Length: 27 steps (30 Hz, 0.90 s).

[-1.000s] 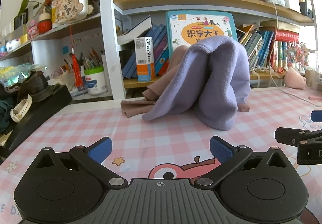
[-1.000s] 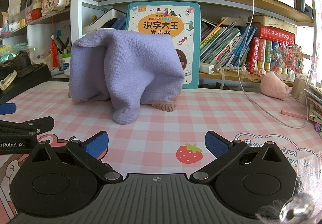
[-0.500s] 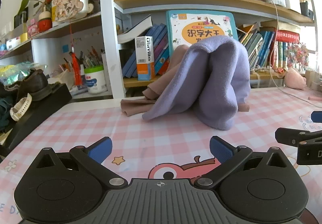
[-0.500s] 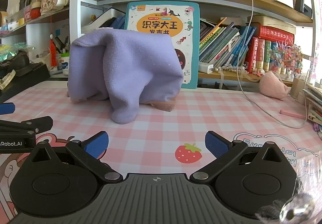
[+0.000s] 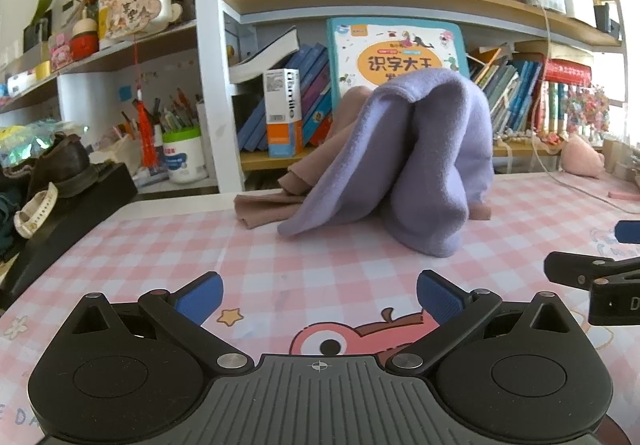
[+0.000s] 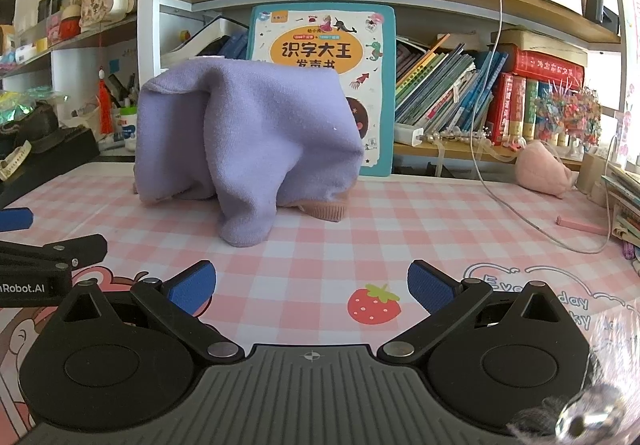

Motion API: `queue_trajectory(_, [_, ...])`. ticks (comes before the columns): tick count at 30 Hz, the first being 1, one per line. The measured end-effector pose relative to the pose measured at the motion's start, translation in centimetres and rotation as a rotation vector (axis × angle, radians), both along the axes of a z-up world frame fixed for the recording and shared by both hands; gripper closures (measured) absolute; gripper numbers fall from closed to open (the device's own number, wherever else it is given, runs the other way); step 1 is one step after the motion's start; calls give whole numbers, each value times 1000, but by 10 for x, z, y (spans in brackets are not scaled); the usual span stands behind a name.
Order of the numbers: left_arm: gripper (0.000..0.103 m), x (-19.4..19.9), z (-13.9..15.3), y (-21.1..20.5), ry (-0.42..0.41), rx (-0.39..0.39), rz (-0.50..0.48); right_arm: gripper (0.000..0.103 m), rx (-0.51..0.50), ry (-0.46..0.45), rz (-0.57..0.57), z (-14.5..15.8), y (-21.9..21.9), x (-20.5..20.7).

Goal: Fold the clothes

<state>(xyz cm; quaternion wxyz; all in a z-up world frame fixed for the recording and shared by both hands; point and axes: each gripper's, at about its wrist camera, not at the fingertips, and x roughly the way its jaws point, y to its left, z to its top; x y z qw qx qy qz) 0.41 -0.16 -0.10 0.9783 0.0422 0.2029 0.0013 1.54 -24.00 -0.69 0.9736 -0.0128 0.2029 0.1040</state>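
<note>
Holding both my left gripper (image 5: 319, 295) and right gripper (image 6: 311, 287) spread wide and empty, I should reach for the purple garment (image 6: 256, 141) heaped over a pink one (image 5: 276, 201) near the bookshelf, pinching one layer only

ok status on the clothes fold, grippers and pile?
Left gripper open, empty; right gripper open, empty. Purple garment heaped over pink garment, unfolded, untouched. Nothing between grippers and pile.

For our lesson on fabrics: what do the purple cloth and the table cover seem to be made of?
Purple cloth: probably soft fleece or knit; matte, fuzzy, drapes in rounded folds. Table cover: likely printed plastic or oilcloth; flat and smooth.
</note>
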Motion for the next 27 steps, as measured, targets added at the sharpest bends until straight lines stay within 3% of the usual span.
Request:
queue_trajectory(5, [0,-2,0,0,-11,-4,-4,0,15,-5,10,1,-2,-1])
queue_trajectory(14, [0,0,0,2,0,-22,-35,0,-51,-7,12,0,9,-2])
queue_trajectory(25, [0,6,-3,16,42,-106,-32,0,-15,-15,-12,1,2,-2])
queue_trajectory(27, [0,8,-1,18,27,-89,-52,0,-10,-4,-8,1,2,-1])
